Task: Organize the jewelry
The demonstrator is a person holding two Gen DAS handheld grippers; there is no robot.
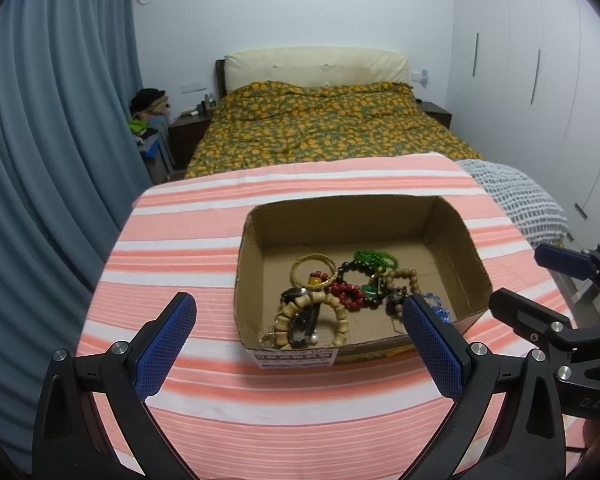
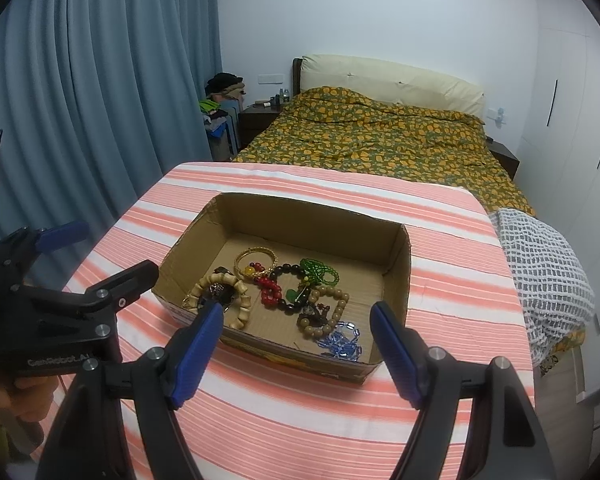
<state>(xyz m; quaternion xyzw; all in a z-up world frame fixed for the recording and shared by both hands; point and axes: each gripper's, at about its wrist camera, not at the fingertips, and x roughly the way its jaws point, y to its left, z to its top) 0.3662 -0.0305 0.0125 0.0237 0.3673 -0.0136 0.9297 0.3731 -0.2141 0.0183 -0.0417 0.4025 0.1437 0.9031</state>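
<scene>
Both my grippers are wide open and hold nothing. My left gripper (image 1: 300, 336) and right gripper (image 2: 296, 344) hang over the near edge of the table (image 1: 172, 248). All the jewelry (image 1: 340, 292) lies in a heap in the box (image 1: 352, 216), toward its near wall. I think the sorting is either done or not begun. To go on, I must reach in and pinch one bracelet alone.
</scene>
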